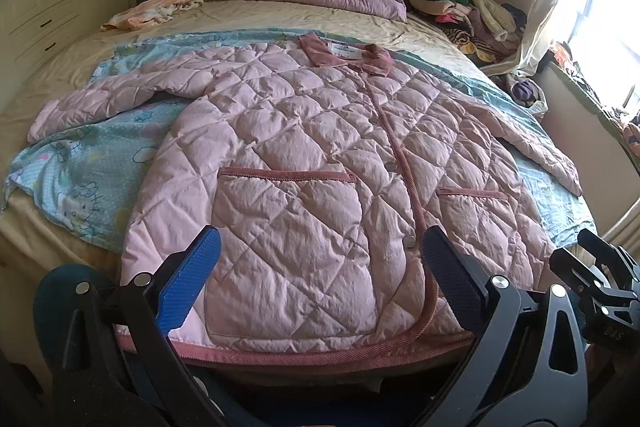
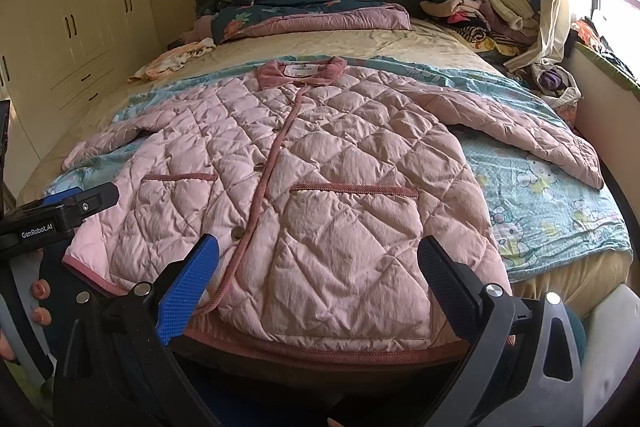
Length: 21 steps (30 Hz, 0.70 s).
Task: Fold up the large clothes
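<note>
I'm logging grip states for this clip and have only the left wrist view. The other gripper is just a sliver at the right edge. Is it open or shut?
Observer: Open. The right gripper has its jaws wide apart above the pink jacket near the hem, and it grips nothing.
Operator: Which pocket is it over?
Observer: The pocket to the right of the button strip in that view.
Operator: Is anyone's hand in sight?
Observer: Yes. Fingers wrap the handle of the left gripper at the left edge of the right wrist view.
</note>
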Tool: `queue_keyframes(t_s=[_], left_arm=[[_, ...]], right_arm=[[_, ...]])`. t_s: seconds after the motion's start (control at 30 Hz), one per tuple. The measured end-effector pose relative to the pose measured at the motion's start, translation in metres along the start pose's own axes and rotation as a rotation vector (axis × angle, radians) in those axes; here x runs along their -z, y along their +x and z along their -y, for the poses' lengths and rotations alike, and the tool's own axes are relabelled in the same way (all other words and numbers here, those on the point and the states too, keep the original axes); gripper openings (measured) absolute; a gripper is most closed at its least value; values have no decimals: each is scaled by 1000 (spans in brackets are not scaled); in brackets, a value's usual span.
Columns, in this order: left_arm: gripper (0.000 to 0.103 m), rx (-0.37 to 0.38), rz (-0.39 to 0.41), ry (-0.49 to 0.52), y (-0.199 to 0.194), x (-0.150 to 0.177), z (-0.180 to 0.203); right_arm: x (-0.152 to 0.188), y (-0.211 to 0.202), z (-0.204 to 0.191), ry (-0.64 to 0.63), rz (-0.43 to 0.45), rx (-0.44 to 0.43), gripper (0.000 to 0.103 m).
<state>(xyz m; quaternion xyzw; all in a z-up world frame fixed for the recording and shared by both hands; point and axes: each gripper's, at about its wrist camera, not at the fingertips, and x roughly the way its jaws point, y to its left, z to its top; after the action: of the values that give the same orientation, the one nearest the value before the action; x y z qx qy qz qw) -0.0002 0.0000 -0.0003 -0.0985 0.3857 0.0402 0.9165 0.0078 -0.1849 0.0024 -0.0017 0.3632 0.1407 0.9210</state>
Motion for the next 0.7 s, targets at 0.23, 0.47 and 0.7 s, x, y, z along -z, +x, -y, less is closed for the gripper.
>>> queue_keyframes(t_s=[0.23,0.47,0.7], left_arm=[[95,1,2,-2,0,0,0],[95,2,4,-1,-3,-4,6],[95,4,4,0,-3,-3,5]], right_arm=[[1,0,1,1,-2,-4,99],[1,1,1,2,-3,-7,99],[1,1,1,4,-5,-9,99]])
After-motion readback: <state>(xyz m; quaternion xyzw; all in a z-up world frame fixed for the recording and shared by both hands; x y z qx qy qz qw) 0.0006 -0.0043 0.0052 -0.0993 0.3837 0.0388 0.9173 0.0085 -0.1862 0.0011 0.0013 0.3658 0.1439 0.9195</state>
